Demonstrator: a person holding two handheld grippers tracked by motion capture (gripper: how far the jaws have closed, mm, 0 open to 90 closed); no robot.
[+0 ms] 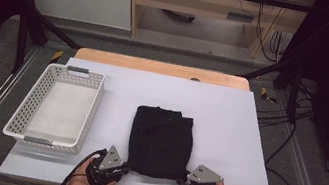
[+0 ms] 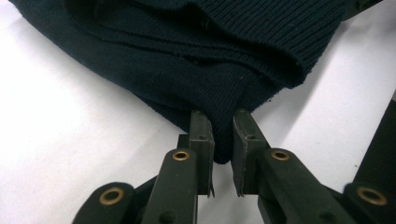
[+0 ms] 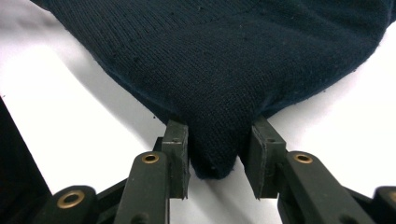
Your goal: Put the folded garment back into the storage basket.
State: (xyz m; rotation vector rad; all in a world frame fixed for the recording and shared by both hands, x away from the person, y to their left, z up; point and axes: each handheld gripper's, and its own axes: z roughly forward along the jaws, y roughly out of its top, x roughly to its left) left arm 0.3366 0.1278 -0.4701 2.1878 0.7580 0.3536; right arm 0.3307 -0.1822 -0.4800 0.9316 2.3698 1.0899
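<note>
- White table sheet (image 1: 230, 113), spread over a wooden tabletop (image 1: 156, 67); widest surface in the high view, carrying everything below
- White perforated basket (image 1: 91, 110), at the sheet's left side, well apart from the cloth; nothing visible inside
- Dark folded garment (image 1: 160, 142), flat at the middle of the sheet, toward the near edge; layered knit, ribbed band visible in the left gripper view (image 2: 261, 32); plain knit bulging toward the camera in the right gripper view (image 3: 224, 70)
- Left gripper (image 1: 125, 167), held in a hand at the garment's near left corner; jaws nearly closed, pinching a tip of that corner between the pads (image 2: 223, 154)
- Right gripper (image 1: 184, 181), held at the near right corner; jaws somewhat wider, clamped on a thicker bunch of fabric (image 3: 217, 154); corner tip hanging just past the pads
</note>
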